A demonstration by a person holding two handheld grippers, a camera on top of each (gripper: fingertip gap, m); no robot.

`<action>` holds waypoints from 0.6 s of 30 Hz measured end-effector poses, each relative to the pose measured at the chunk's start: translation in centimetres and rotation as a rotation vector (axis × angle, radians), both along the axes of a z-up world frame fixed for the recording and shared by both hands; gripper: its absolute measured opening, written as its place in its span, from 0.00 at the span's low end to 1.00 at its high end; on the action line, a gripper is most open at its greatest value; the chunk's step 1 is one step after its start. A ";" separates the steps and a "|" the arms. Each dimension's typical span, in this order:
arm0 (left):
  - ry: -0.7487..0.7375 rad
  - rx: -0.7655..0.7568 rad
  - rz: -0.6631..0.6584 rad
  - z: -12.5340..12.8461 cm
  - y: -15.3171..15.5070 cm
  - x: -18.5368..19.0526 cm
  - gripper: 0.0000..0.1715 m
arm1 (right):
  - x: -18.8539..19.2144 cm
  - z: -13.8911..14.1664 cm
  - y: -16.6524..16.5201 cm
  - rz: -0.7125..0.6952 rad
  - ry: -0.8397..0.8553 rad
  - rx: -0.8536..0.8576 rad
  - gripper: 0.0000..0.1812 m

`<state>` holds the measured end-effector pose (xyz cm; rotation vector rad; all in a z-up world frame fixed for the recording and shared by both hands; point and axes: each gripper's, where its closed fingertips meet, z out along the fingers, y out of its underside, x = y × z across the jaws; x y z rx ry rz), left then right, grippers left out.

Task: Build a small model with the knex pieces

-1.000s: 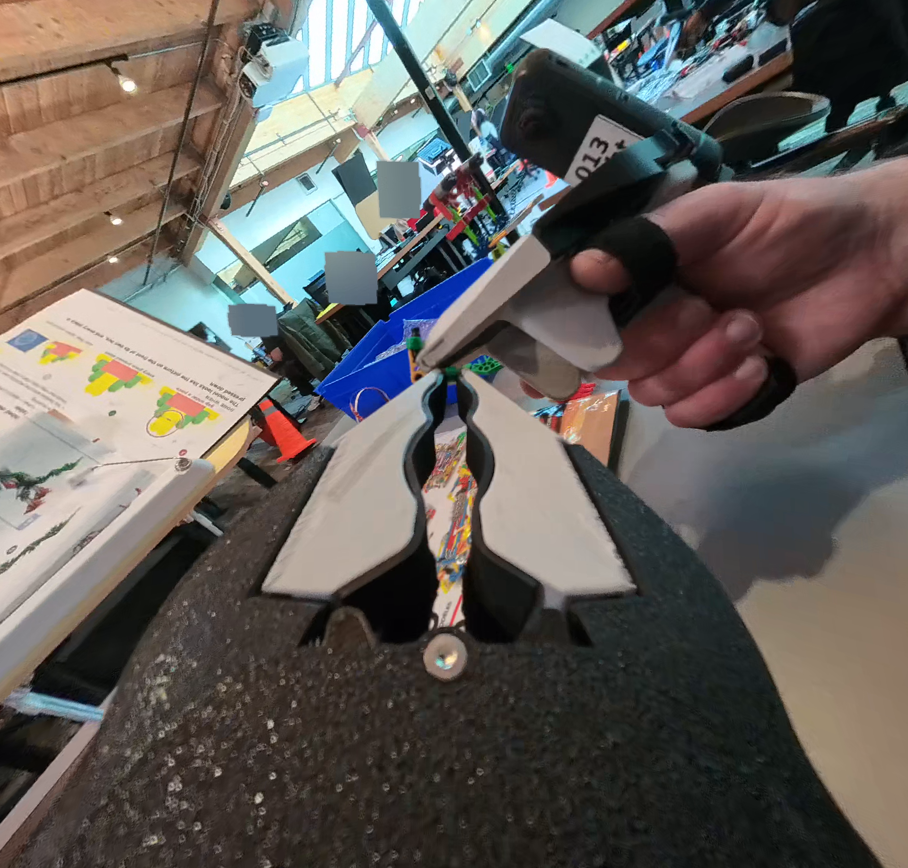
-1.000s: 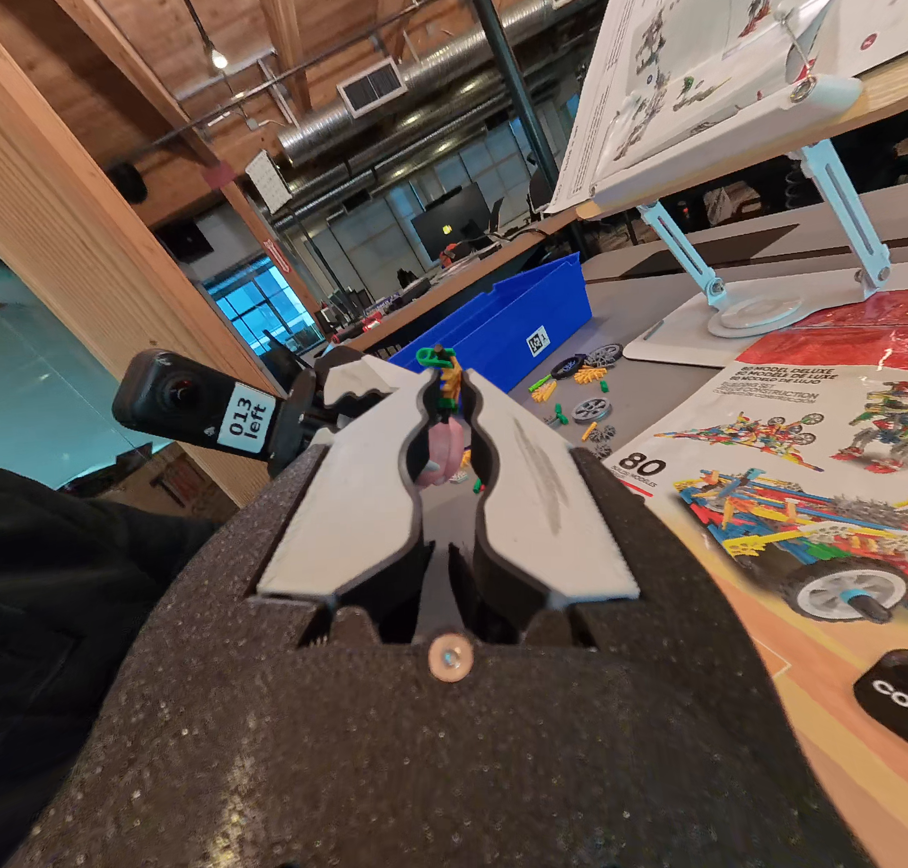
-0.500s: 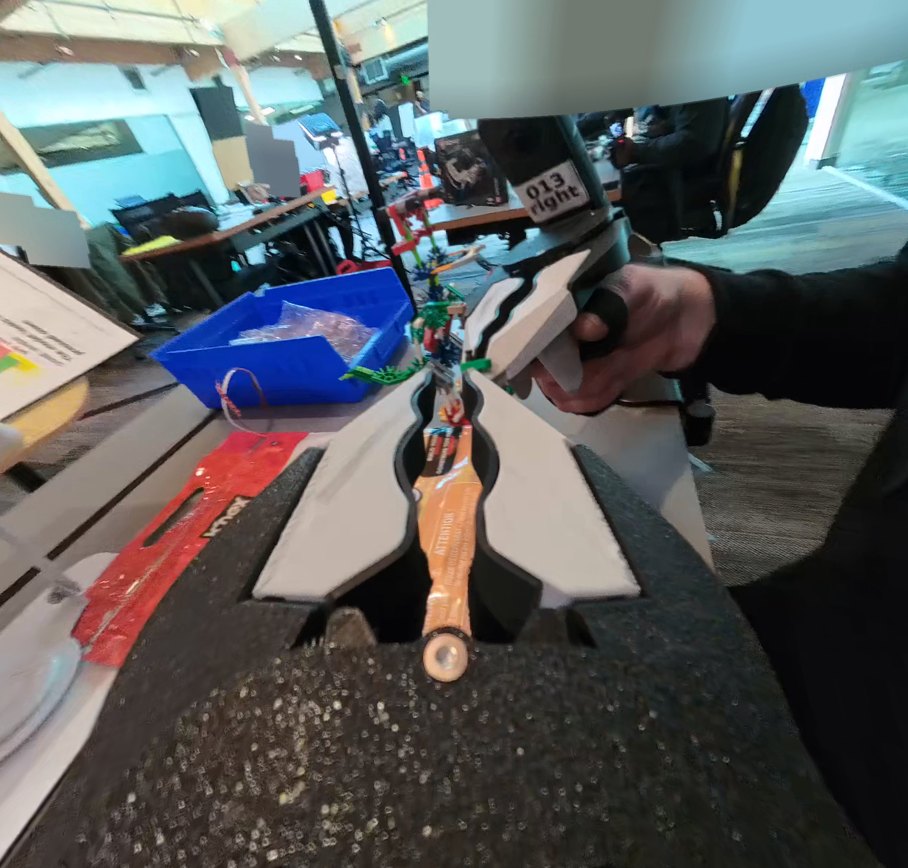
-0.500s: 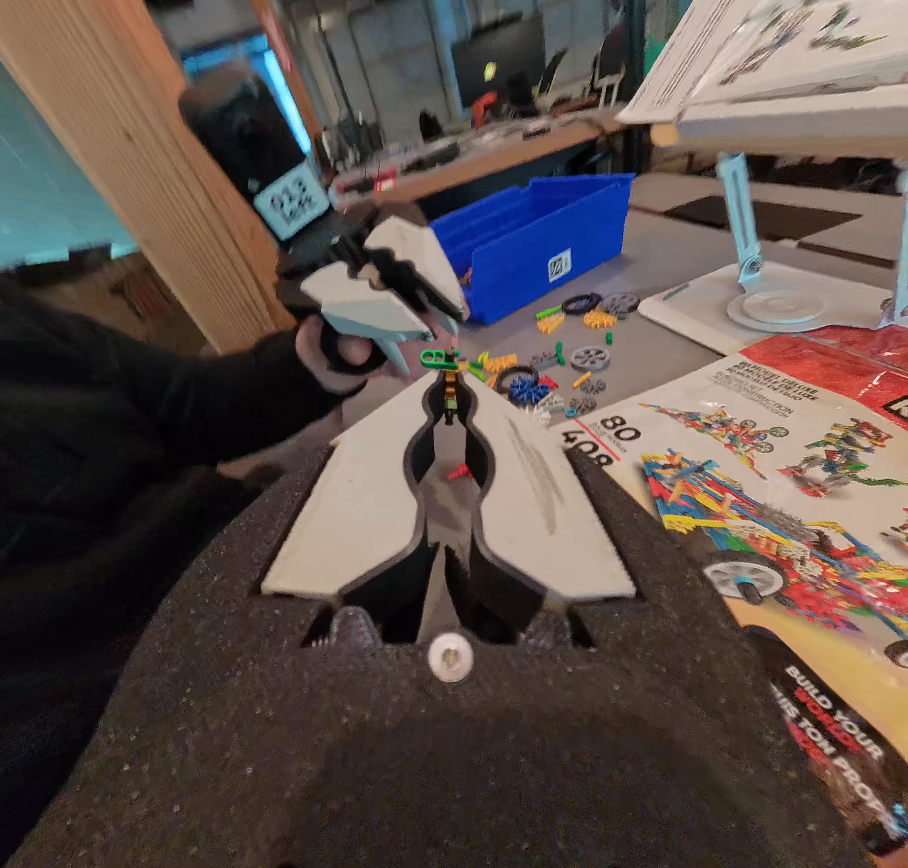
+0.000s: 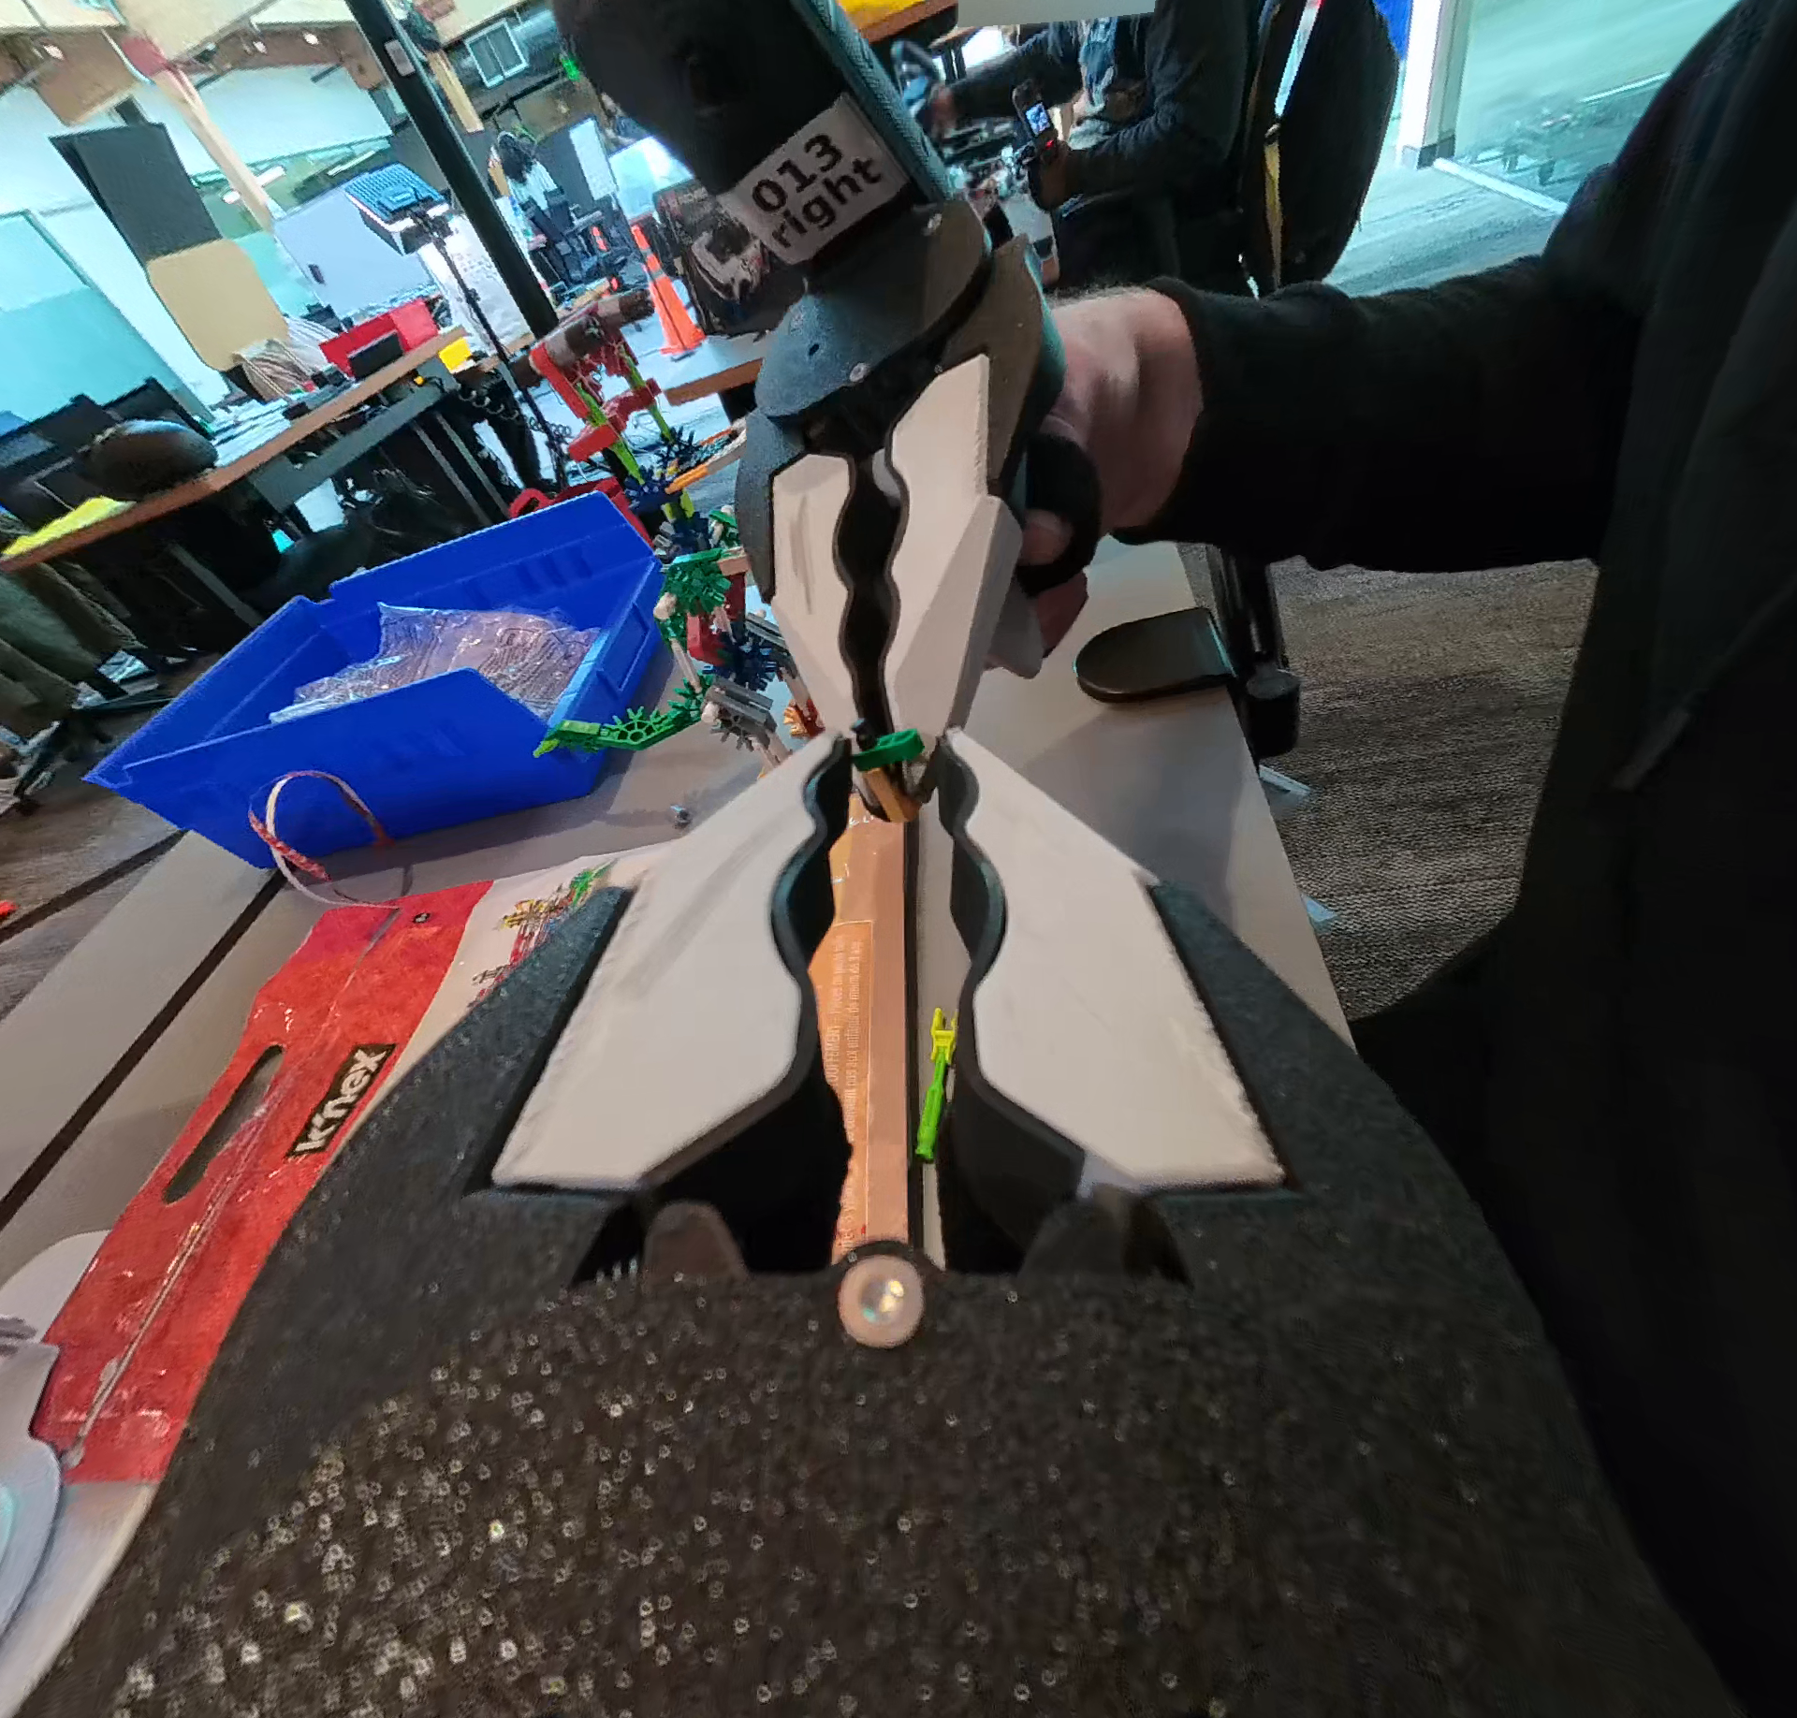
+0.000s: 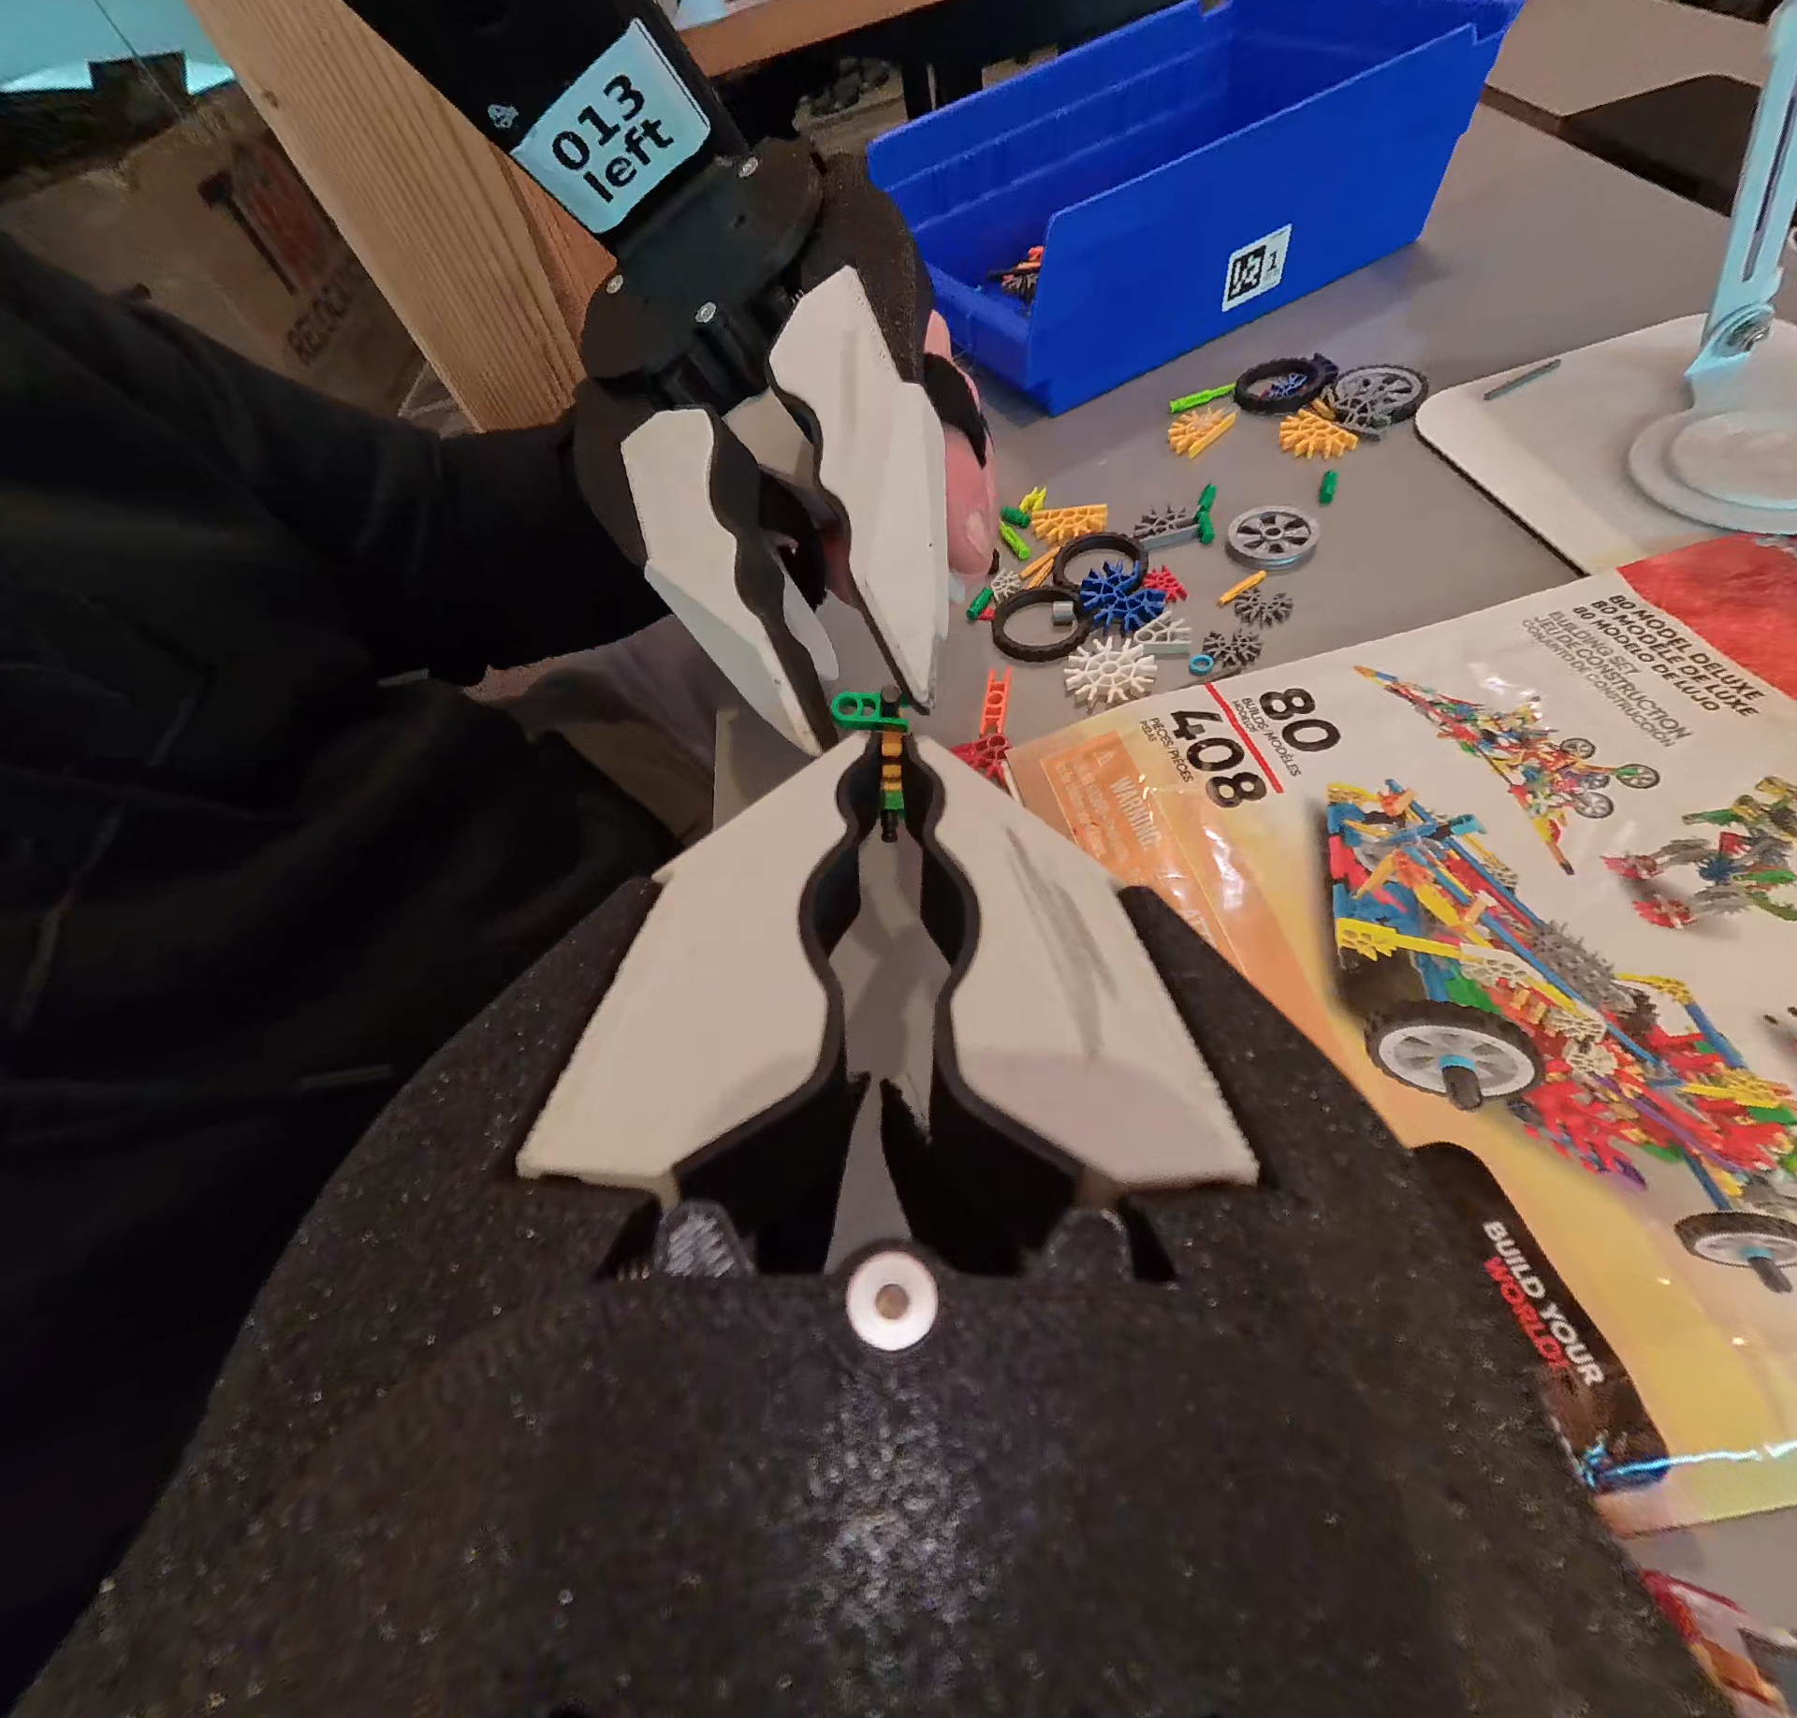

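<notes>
Two pairs of tongs meeting tip to tip over a small stacked toy piece above the grey surface.

Nearest in the right wrist view, the right tongs are pinching a short black rod threaded with green, yellow and orange plastic spacers, holding it steady near the tips; the left tongs are closing on the small green plastic clip at its top end, so the two tools are probably bracing against each other to seat the part. Beside them a glossy printed building-set bag is lying flat on the grey surface. Beyond it, loose plastic wheels, connectors and rods are lying scattered within reach, and farthest back a blue plastic bin is holding more parts.
</notes>
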<state>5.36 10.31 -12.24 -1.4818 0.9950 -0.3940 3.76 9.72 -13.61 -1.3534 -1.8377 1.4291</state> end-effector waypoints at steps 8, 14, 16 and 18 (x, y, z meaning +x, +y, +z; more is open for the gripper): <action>-0.169 -0.079 -0.029 -0.3 0.1 0.3 0.07 | 0.4 -0.7 0.2 0.019 -0.052 0.141 0.01; -0.247 -0.106 -0.034 -0.4 0.4 0.5 0.07 | 0.6 -0.8 0.5 0.021 -0.077 0.175 0.02; -0.290 -0.100 -0.024 0.0 0.7 0.3 0.07 | 0.4 -0.4 0.9 0.000 -0.068 0.172 0.03; -0.338 -0.107 -0.019 0.3 1.0 0.2 0.07 | 0.2 -0.1 1.4 -0.036 -0.049 0.178 0.05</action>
